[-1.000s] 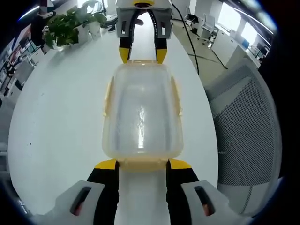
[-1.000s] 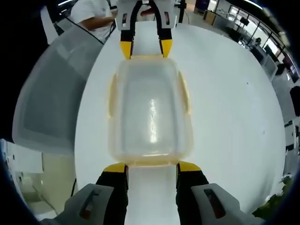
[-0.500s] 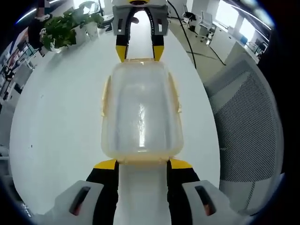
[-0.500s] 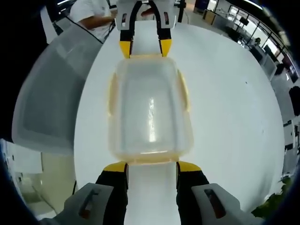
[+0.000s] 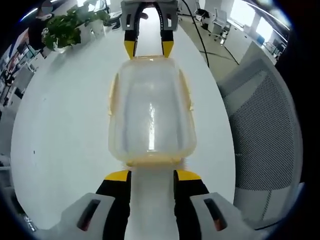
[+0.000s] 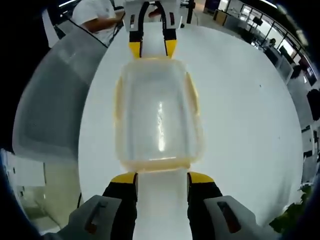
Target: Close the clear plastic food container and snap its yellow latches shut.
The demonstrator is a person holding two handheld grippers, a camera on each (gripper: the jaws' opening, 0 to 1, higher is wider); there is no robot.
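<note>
Left gripper view: container (image 5: 151, 112) on white table (image 5: 65, 120), lid on, between two grippers facing end to end. Left gripper (image 5: 151, 176) jaws parted, tips just short of near end latch (image 5: 152, 161). Right gripper (image 6: 161, 177) jaws likewise spread at opposite end. Side latches (image 6: 118, 100) apparently not down. Step: end-latch snapping, probably. Next: press tips down onto end tabs until they seat.

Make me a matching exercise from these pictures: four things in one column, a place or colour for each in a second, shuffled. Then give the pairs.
Things:
1. container
2. potted plant
3. mesh chair
4. left claw

Descriptions:
A. green, at the table's far edge
B. clear, lying between the two claws
C. grey, beside the table
D. yellow-tipped, open at the container's near end

Pairs: 1-B, 2-A, 3-C, 4-D
</note>
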